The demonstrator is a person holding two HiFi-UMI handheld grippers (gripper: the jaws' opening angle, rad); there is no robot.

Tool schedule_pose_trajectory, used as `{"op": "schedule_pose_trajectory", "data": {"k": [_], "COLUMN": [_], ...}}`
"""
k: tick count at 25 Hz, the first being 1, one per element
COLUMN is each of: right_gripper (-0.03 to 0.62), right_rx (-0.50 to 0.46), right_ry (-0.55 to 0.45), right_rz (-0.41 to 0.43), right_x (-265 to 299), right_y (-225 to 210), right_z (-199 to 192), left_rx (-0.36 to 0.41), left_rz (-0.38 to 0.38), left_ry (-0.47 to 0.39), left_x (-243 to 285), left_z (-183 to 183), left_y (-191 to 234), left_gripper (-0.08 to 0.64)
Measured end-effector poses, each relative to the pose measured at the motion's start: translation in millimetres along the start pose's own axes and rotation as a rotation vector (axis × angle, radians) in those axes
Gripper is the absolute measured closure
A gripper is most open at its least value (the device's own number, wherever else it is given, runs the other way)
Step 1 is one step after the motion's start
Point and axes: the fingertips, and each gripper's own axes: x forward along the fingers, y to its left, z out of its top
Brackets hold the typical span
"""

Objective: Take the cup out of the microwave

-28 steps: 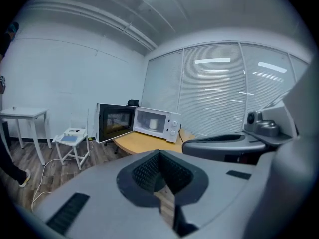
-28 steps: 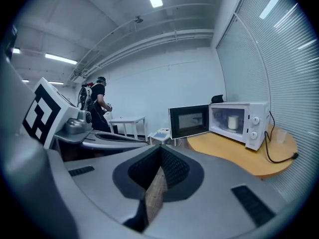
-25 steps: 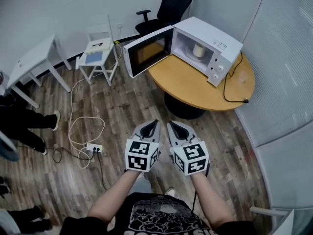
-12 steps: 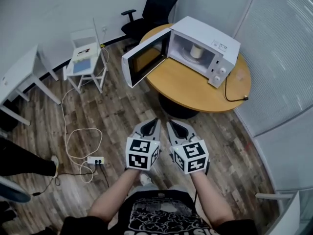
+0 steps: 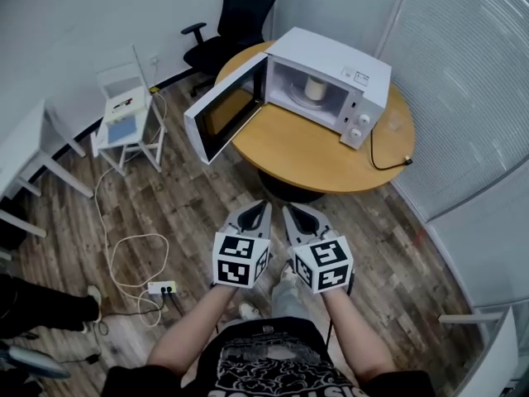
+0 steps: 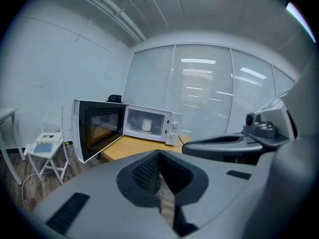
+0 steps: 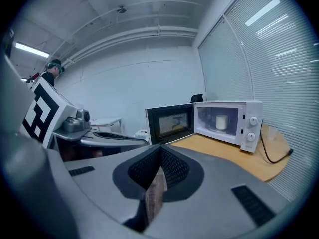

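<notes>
A white microwave (image 5: 351,71) stands on a round wooden table (image 5: 322,155) with its door (image 5: 221,118) swung wide open to the left. Inside it a pale cup (image 5: 314,88) stands upright on the turntable; the cup (image 6: 146,125) shows in the left gripper view, and the cup (image 7: 222,122) in the right gripper view. My left gripper (image 5: 263,208) and right gripper (image 5: 290,212) hang side by side over the wooden floor, well short of the table, both pointing toward the microwave. Each is shut with nothing between its jaws.
A black office chair (image 5: 235,15) stands behind the table. At the left are a white stool (image 5: 124,114) with items on it and a white table (image 5: 25,151). A power strip (image 5: 161,288) with cable lies on the floor. Blinds on a glass wall (image 5: 463,98) close the right side.
The table and microwave have shifted left and a little nearer in the head view as I walk toward them. Both grippers stay shut, side by side.
</notes>
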Motion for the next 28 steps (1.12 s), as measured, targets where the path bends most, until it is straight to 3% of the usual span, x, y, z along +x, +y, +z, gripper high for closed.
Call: {"op": "schedule_pose_trajectory", "data": {"k": [8,19,28], "right_gripper": [0.577,0.577,0.577], "right_rx": [-0.013,0.028,0.043], "right_ry": [-0.020,-0.034,-0.051], "right_rz": [0.035,0.042,0.047], "right_x": [49,93,103], "right_y": [-58,-170,-224], "right_z": [20,45,57], "left_rx": [0.015,0.034,0.035], "left_rz": [0.034,0.034,0.054], "left_ry": [0.019,-0.012,-0.031], "left_x": [72,189,238], "left_z": [21,68,86], "left_y": [14,6,5], "left_gripper": [0.554,0.554,0.554]}}
